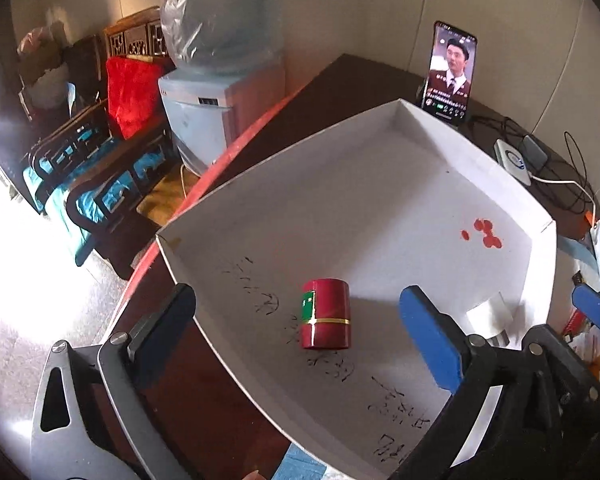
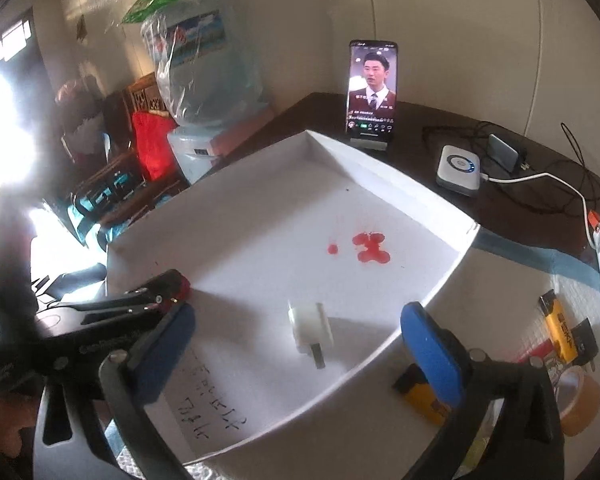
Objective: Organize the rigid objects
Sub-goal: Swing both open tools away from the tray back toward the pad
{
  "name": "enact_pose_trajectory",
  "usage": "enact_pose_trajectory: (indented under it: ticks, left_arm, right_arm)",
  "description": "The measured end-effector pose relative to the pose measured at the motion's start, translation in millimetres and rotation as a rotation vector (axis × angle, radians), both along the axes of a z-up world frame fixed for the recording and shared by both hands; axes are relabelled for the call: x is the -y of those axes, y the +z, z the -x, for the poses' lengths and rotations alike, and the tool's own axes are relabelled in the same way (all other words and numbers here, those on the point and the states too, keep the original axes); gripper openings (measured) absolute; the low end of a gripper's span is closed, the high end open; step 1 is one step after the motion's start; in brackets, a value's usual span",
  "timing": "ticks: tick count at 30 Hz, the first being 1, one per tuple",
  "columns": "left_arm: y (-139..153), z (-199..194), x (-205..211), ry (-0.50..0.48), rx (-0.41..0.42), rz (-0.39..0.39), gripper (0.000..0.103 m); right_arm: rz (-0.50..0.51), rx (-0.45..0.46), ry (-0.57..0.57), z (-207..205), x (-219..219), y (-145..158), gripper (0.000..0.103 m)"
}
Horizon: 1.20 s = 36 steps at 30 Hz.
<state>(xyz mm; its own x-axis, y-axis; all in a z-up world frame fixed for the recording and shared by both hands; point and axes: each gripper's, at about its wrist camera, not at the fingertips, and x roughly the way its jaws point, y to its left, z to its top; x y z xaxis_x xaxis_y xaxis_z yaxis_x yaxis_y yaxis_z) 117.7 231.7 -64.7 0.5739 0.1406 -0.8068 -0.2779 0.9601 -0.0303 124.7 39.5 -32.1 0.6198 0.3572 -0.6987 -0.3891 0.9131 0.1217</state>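
Red canister (image 1: 325, 313) and seemingly a charger (image 2: 310, 327) lie in tray (image 1: 384, 116).

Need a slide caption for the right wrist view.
Open right gripper over a white charger in the white box.

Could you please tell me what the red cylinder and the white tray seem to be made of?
The small red cylinder with a gold band looks like glossy lacquered metal or plastic; it shows sheen. The shallow white rectangular tray looks like matte cardboard: thin folded walls, ink writing and red stains soaked in.
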Motion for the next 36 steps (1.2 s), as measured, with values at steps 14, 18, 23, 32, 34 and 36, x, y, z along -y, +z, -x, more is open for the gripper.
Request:
enact_pose_trajectory:
  ticks: [14,18,23,32,34,36]
  left_arm:
    - [100,77,0,-0.046,0.239,0.062,0.103]
    - [137,112,-4,-0.111,0.321,0.061,0.103]
    - [184,174,-18,-0.155,0.430,-0.010,0.103]
    - [281,290,-56,0.011,0.517,-0.210,0.103]
    - [315,311,-58,0.017,0.557,-0.283,0.103]
    - [365,329,-58,0.016,0.622,-0.354,0.103]
  right_arm:
    - [-0.233,0.046,-0.033,64,82,77,0.103]
    - [-0.268,0.096,-0.100,107,128,105,0.103]
    - [-0.315,0.146,-0.211,164,192,136,0.103]
    - [-0.406,0.230,-0.146,231,277,204,0.103]
    - [-0.401,0.250,-0.096,242,286,224,0.103]
    - [-0.385,0.299,-0.053,252,298,256,0.103]
